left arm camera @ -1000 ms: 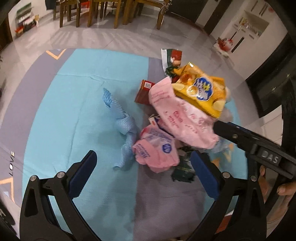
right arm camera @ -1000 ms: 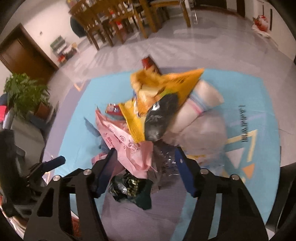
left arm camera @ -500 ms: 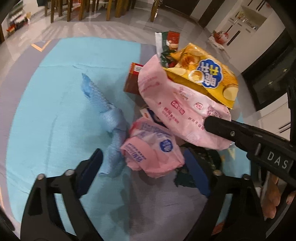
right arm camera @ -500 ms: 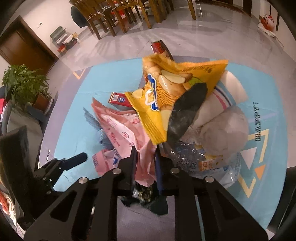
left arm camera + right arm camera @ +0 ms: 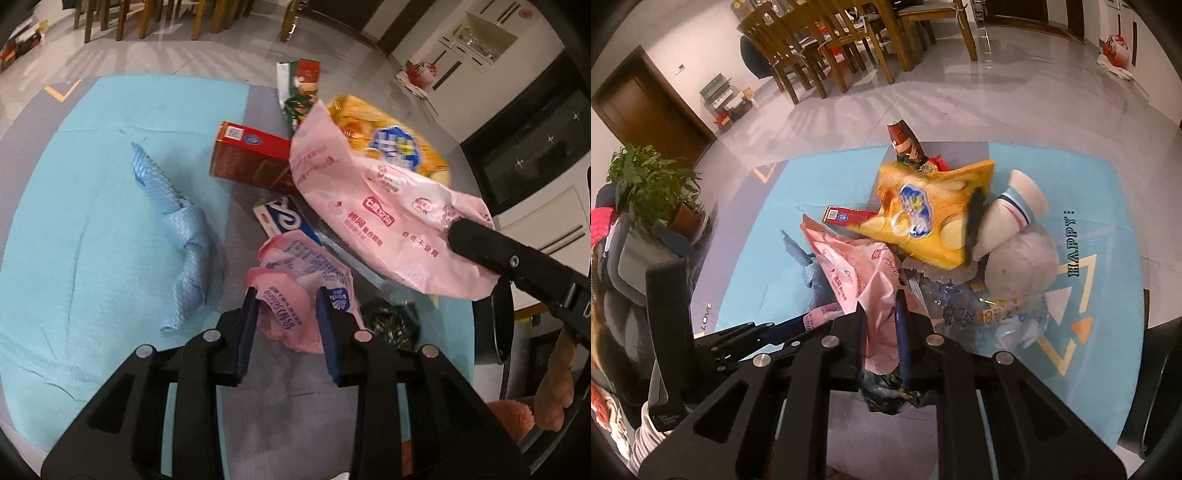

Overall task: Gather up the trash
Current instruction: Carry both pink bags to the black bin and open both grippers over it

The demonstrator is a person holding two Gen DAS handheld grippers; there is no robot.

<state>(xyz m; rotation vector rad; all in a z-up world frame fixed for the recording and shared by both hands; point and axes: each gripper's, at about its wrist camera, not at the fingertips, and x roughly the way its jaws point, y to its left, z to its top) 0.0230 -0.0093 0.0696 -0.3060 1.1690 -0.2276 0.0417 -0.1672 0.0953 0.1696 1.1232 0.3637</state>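
Observation:
A heap of trash lies on a blue and grey mat (image 5: 74, 221). My left gripper (image 5: 286, 297) points down at a crumpled pink tissue wrapper (image 5: 295, 273). Its jaws are closing, with both pads against the wrapper's sides. My right gripper (image 5: 882, 314) is shut on a large pink plastic bag (image 5: 857, 273), held above the heap. In the left wrist view that pink bag (image 5: 369, 206) hangs from the right gripper's fingers (image 5: 476, 240). A yellow chip bag (image 5: 923, 214) lies behind it.
A red box (image 5: 251, 155), a blue-white carton (image 5: 284, 221), a blue cloth (image 5: 184, 236) and a dark green wrapper (image 5: 388, 321) lie around the wrapper. A paper cup (image 5: 1008, 210), a grey wad (image 5: 1019, 262) and clear plastic (image 5: 979, 310) sit right. Chairs (image 5: 849, 37) and a plant (image 5: 650, 184) stand beyond.
The left jaws went from wide open to tight around the pink wrapper. The right jaws shut on the large pink bag and raised it, uncovering the red box and the carton.

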